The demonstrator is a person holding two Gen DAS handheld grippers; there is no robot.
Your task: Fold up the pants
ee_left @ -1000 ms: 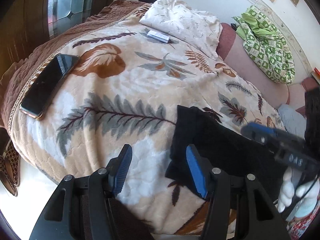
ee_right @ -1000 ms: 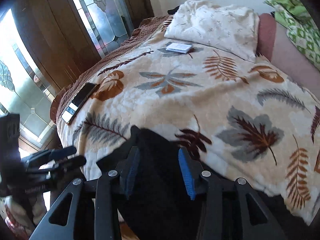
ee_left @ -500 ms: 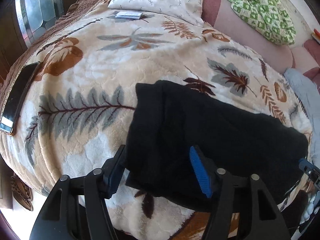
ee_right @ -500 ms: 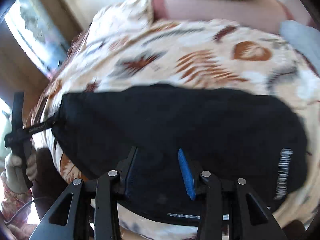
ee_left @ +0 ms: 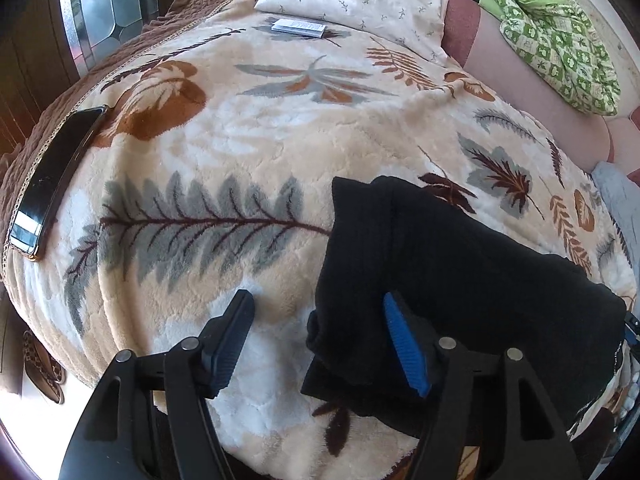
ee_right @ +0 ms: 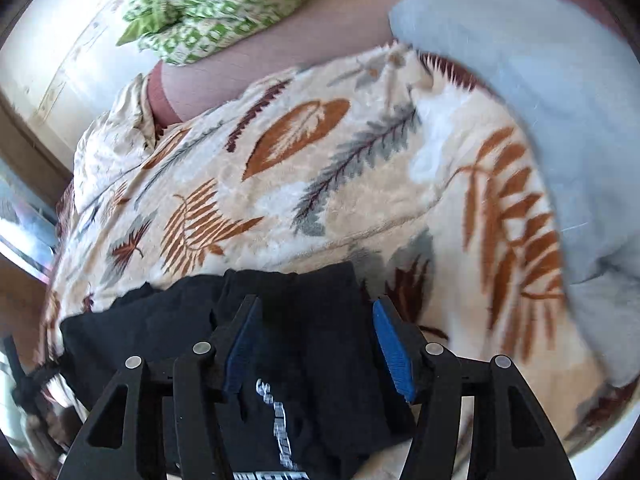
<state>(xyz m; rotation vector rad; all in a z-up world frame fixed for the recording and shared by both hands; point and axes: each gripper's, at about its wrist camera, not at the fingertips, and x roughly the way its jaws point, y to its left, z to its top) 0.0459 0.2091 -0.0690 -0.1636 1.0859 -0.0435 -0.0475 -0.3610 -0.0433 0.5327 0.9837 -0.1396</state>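
Black pants (ee_left: 460, 276) — long axis seemingly crosswise.

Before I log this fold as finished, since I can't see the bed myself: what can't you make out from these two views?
- Black pants: near edge hidden behind the left gripper, left wrist view.
- White print on the pants: blurred, cut by the frame bottom, right wrist view.
- Small packet by the pillow: text too small, left view.
- Right gripper: whether its pads touch cloth.

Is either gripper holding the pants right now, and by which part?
Neither. Left gripper and right gripper are both open over the black pants, gripping nothing.
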